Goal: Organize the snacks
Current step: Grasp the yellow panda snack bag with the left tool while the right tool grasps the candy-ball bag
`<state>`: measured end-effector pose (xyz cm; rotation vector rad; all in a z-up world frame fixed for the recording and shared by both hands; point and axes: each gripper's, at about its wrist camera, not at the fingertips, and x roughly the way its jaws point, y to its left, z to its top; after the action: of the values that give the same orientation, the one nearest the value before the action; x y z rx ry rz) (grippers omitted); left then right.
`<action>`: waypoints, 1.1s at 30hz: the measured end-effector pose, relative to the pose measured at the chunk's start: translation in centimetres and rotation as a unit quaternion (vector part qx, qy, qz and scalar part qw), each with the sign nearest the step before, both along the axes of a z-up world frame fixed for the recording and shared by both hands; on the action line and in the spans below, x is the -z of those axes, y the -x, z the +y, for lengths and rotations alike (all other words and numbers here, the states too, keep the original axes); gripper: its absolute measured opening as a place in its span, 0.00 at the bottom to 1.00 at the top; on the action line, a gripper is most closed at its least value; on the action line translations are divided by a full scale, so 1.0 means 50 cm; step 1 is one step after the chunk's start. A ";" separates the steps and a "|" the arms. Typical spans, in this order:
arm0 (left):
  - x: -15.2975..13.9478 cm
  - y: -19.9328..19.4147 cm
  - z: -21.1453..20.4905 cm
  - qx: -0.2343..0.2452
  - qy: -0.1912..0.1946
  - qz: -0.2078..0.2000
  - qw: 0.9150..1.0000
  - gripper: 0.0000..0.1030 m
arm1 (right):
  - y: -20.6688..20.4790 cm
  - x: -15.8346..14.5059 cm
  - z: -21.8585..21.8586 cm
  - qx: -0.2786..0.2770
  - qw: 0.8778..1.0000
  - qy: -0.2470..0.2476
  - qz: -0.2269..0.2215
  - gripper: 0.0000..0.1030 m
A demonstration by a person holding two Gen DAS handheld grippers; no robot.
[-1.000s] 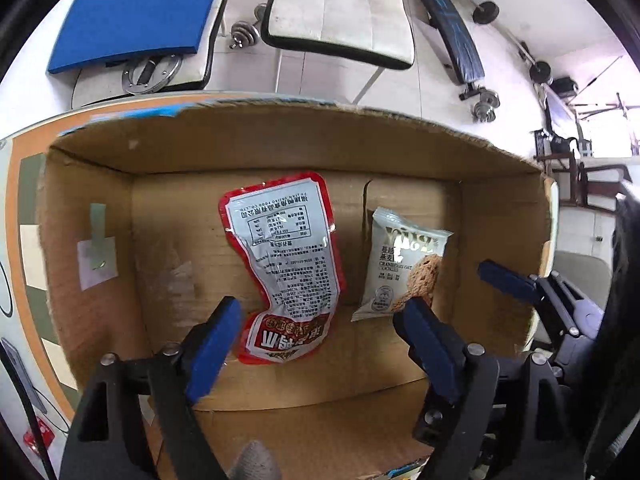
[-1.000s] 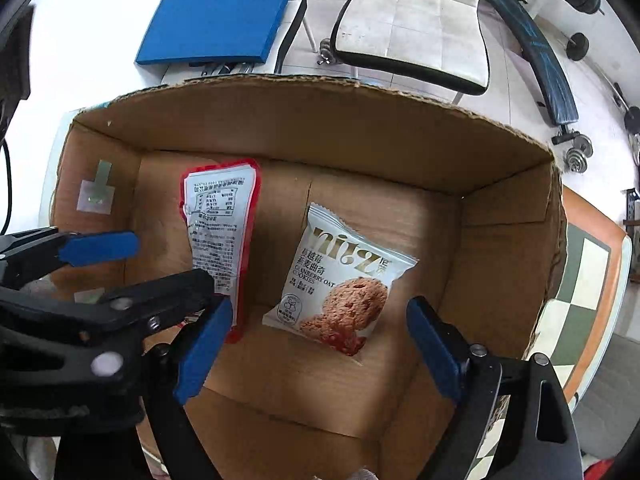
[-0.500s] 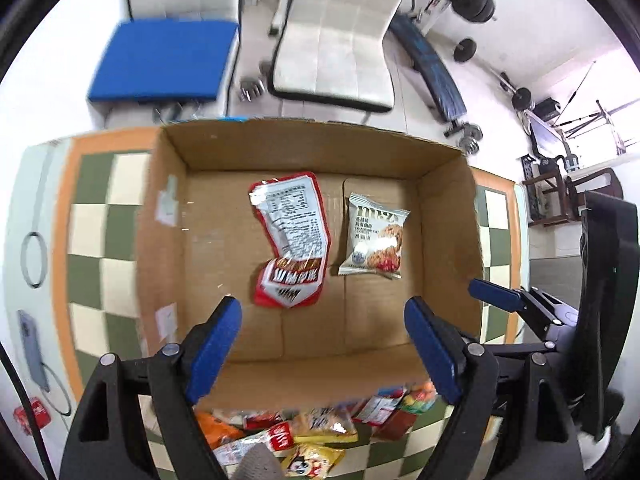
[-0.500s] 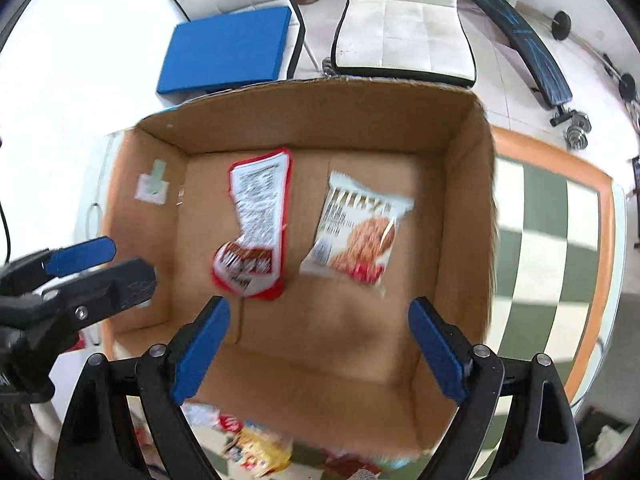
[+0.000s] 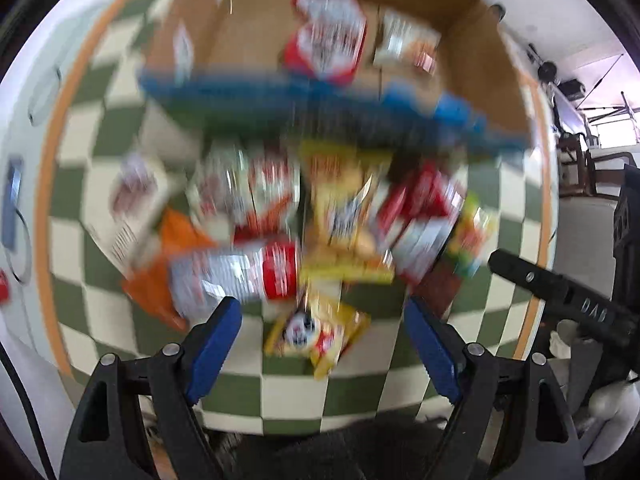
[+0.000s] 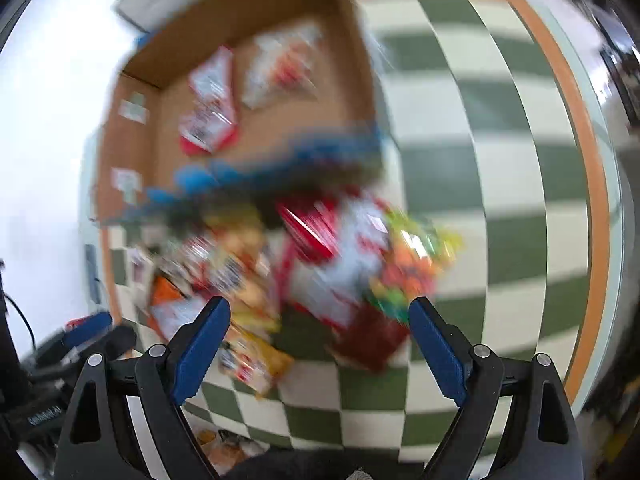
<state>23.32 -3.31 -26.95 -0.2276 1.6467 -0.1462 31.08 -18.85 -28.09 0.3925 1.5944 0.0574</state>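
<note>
Both views are motion-blurred. A cardboard box (image 5: 496, 56) stands at the far side of the checkered table and holds a red-and-silver packet (image 5: 328, 36) and a cookie packet (image 5: 408, 40). The box also shows in the right wrist view (image 6: 340, 40). A pile of loose snack packets (image 5: 320, 216) lies in front of the box, also in the right wrist view (image 6: 320, 256). A yellow packet (image 5: 320, 328) lies nearest my left gripper (image 5: 324, 340), which is open and empty above it. My right gripper (image 6: 320, 340) is open and empty above the pile's near edge.
The green-and-cream checkered table (image 5: 300, 392) has an orange border (image 6: 592, 160). The right gripper's black body (image 5: 560, 292) shows at the right of the left wrist view. The left gripper (image 6: 80, 336) shows at the lower left of the right wrist view.
Both grippers have pulled back out of the box toward the table's near side. The snack pile has come into view in front of the box. Both stay open.
</note>
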 end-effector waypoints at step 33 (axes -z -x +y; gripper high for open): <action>0.255 0.075 -0.137 0.068 -0.018 0.120 0.990 0.76 | -0.012 0.201 -0.112 0.079 0.993 0.046 0.076 0.89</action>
<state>19.59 -10.17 -39.72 -0.1078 1.9032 -0.1990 31.68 -24.44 -38.15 0.4594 1.7026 -0.1697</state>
